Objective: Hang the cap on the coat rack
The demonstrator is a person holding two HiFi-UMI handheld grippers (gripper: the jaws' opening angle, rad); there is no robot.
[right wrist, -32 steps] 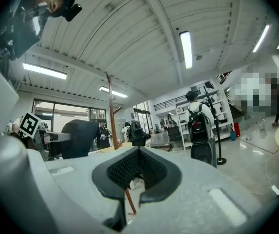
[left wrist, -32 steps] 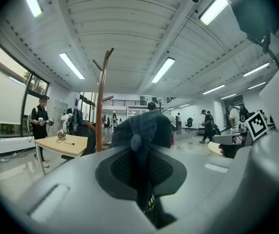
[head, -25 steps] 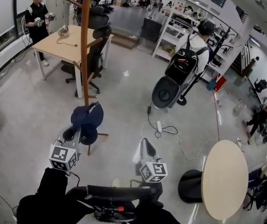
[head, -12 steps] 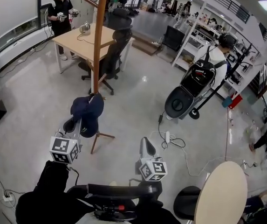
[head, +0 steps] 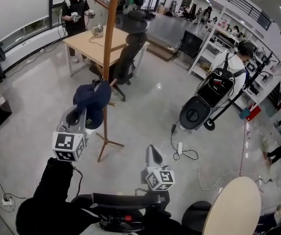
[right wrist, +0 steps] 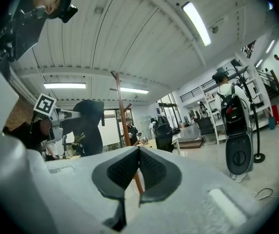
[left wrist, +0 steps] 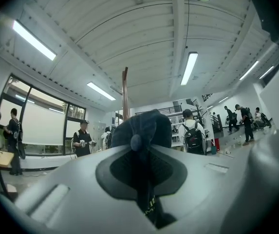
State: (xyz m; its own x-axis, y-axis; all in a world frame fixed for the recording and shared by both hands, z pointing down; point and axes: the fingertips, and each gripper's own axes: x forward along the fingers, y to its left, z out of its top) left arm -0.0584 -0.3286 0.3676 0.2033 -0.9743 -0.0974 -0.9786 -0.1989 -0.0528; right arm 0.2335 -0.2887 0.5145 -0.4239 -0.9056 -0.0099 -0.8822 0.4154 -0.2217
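A dark navy cap (head: 92, 102) hangs from my left gripper (head: 84, 120), which is shut on the cap's fabric. It is held up just left of the brown wooden coat rack pole (head: 110, 43), close to a short lower peg. In the left gripper view the cap (left wrist: 144, 130) fills the space over the jaws, and the coat rack (left wrist: 125, 94) rises right behind it. My right gripper (head: 152, 154) sits lower and to the right, shut with nothing in it. The right gripper view shows its pads (right wrist: 151, 169) meeting, with the cap (right wrist: 88, 126) and coat rack (right wrist: 122, 111) beyond.
The rack's tripod feet (head: 106, 148) spread on the grey floor. Behind it are a wooden table (head: 89, 45), a black office chair (head: 128, 53) and a standing person (head: 76, 9). A person with a backpack (head: 226, 67), a floor cable (head: 179, 148) and a round table (head: 236, 207) are at the right.
My left gripper has lifted the cap higher and closer to the rack pole. The head view has swung, so the rack now stands nearer. The right gripper has barely shifted.
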